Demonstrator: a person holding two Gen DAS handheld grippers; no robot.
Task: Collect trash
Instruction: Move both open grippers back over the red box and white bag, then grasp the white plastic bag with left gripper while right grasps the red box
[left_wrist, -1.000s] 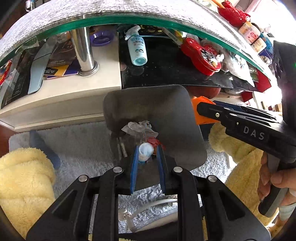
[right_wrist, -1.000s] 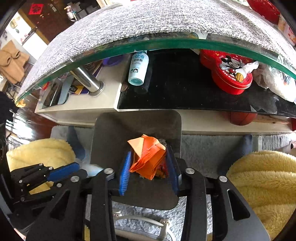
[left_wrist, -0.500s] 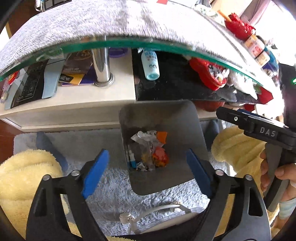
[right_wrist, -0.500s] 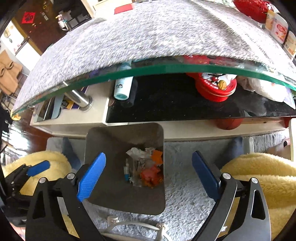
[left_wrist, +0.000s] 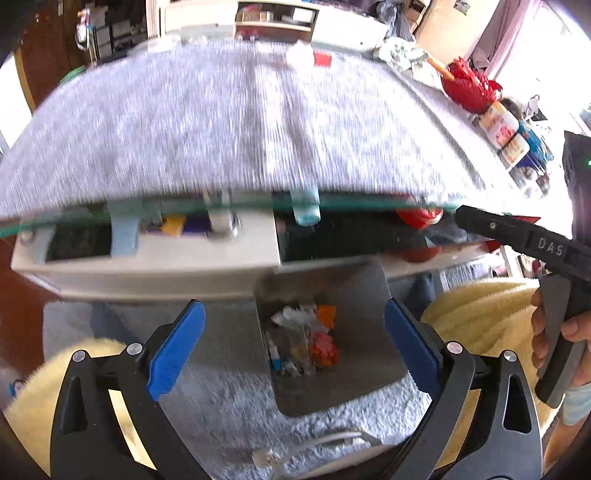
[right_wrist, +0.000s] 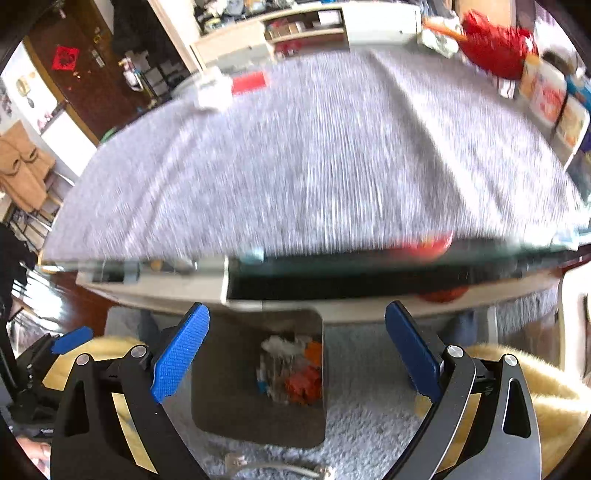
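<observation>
- Both grippers have lifted since 1 second back, when each pinched trash over the bin; more of the grey tabletop (left_wrist: 236, 122) shows now, pretty blurry.
- Grey bin (left_wrist: 373, 291) sits on the shaggy rug (left_wrist: 225, 398) below the table's glass edge.
- Left gripper (left_wrist: 291, 347) and right gripper (right_wrist: 295, 350) are spread wide, holding nothing.
- Trash (left_wrist: 306, 343) lies inside the bin: clear plastic, orange and red scraps.

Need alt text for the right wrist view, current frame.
The open, empty right gripper with blue finger pads hangs above a grey square trash bin on pale shag carpet, holding orange, red and clear plastic scraps. Beyond it is a motion-blurred glass coffee table under a grey woven mat. The left gripper shows at lower left.
</observation>
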